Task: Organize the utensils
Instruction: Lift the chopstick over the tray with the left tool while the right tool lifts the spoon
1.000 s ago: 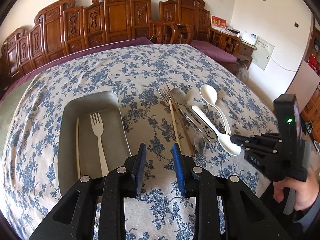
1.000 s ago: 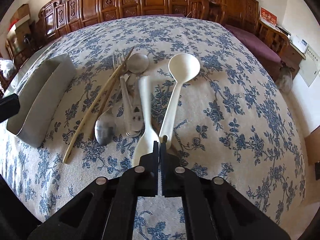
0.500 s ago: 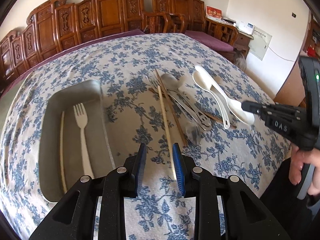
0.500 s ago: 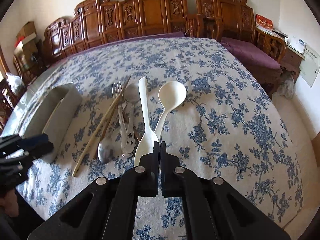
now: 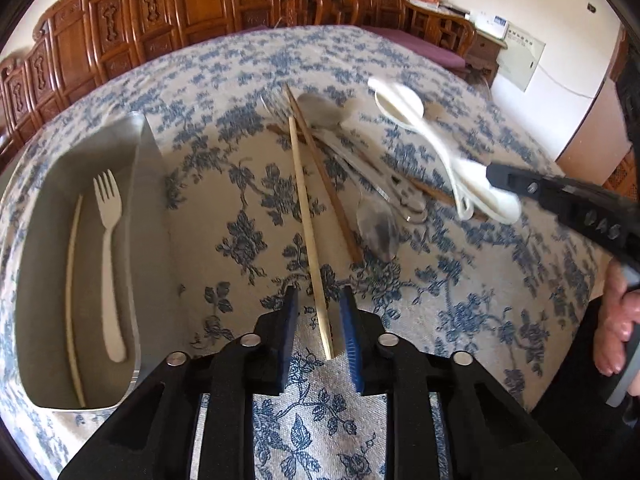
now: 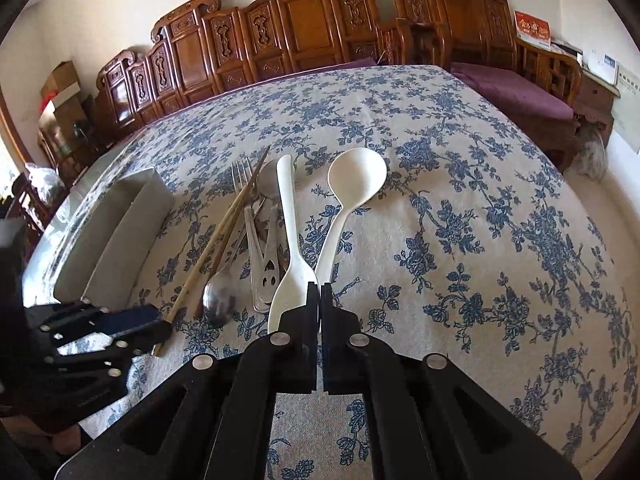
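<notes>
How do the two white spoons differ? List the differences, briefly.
The gripped spoon is pinched at its bowl by the shut right gripper. The loose spoon lies free on the tablecloth. The gripped spoon's handle points away from the gripper, while the loose spoon's handle points toward it. The loose spoon's bowl looks rounder. Both are white.

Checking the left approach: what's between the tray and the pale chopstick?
Only bare floral tablecloth lies between the metal tray and the pale chopstick, seen in the left wrist view.
</notes>
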